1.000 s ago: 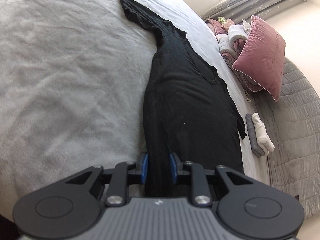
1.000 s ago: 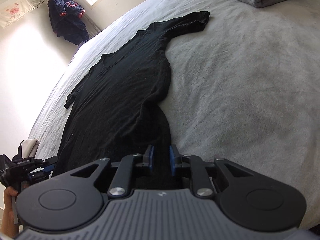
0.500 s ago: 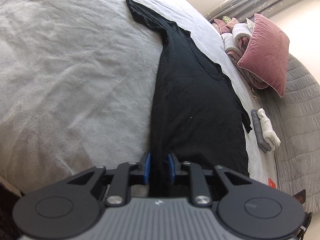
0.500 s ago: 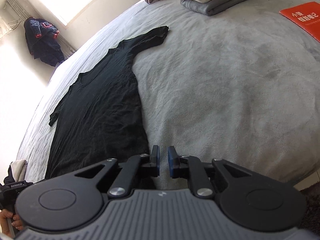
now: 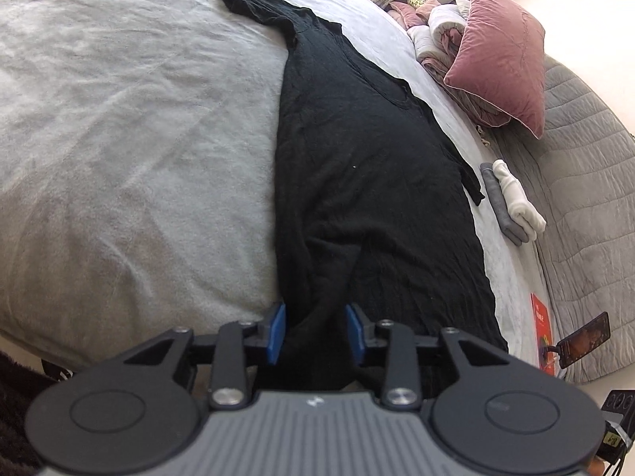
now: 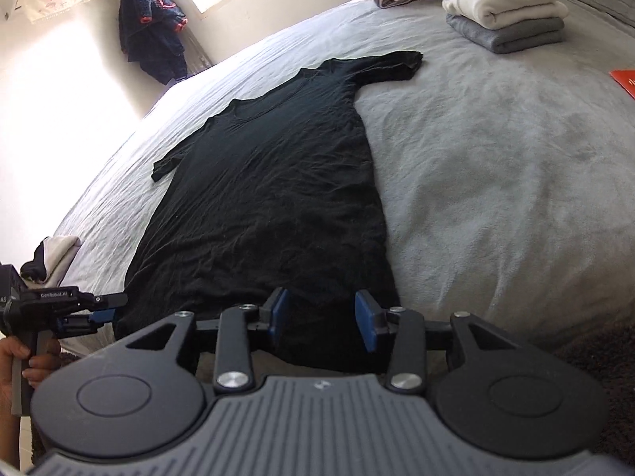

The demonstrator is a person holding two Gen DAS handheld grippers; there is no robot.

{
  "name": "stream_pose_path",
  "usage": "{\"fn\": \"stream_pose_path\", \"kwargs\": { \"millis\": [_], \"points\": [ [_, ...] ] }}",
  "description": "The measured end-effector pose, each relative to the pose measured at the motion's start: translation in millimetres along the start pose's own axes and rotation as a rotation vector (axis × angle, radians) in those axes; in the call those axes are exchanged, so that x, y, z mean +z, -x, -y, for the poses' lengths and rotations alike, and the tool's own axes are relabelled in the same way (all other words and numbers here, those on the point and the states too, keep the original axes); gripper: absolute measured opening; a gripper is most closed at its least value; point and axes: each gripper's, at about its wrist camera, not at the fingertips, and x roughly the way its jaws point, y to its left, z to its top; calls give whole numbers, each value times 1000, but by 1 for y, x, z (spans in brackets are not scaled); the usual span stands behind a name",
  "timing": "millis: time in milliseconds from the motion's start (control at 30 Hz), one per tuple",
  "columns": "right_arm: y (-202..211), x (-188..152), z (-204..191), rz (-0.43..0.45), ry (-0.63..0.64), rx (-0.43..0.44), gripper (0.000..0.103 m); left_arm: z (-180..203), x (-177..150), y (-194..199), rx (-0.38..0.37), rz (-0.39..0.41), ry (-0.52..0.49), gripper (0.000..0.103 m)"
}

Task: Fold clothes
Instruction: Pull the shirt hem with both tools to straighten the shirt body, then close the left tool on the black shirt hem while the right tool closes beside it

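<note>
Where a second ago the black T-shirt (image 6: 270,198) ran in a narrow, bunched strip up the grey bed (image 6: 496,206), it now lies spread broad and flat, collar towards the window, one short sleeve reaching towards the stack of folded white and grey clothes (image 6: 508,16), the other towards the bed's far side. The hem sits at the near edge of the mattress, and the body shows only fine creases in the right wrist view. I judge this to be the end of the spreading step: the garment has been drawn taut towards the person and laid out ready for its first fold.

The right claw (image 6: 322,319) has just been opening; its blue pads stand apart over the hem and press on nothing, so that corner is released. The left claw (image 5: 315,331) has closed further in the last half second. In its own view a ridge of black hem cloth rises between its blue pads, and fresh folds fan out from that spot, so it reads as clenched on the hem corner. The same claw shows at the left edge of the right wrist view, held in a hand (image 6: 24,361).

The folded stack, the pink velvet pillow (image 5: 504,59) and the red booklet (image 5: 541,325) lie well apart from the shirt.
</note>
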Motion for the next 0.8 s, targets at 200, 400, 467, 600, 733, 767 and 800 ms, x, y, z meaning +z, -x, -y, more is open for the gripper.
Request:
{"fn": "stream_pose_path", "kwargs": {
  "millis": [200, 400, 467, 600, 733, 767, 800],
  "points": [
    [-9, -2, -16, -9, 99, -63, 42, 1, -6, 26, 13, 67, 73, 5],
    [-8, -7, -10, -16, 100, -105, 44, -17, -8, 26, 83, 68, 121, 29],
    [-7, -7, -6, -13, 83, -129, 44, -24, -8, 28, 59, 70, 149, 29],
    [-5, -10, -10, -23, 115, -112, 45, -26, -7, 27, 47, 61, 156, 31],
    [-12, -17, -36, -48, 230, -45, 45, -18, -1, 22, 41, 60, 141, 32],
    [-16, -19, -45, -55, 260, -27, 45, -16, 0, 20, 37, 61, 133, 32],
    [-21, -22, -56, -61, 295, -6, 45, -13, 2, 18, 34, 62, 122, 32]
  ]
}}
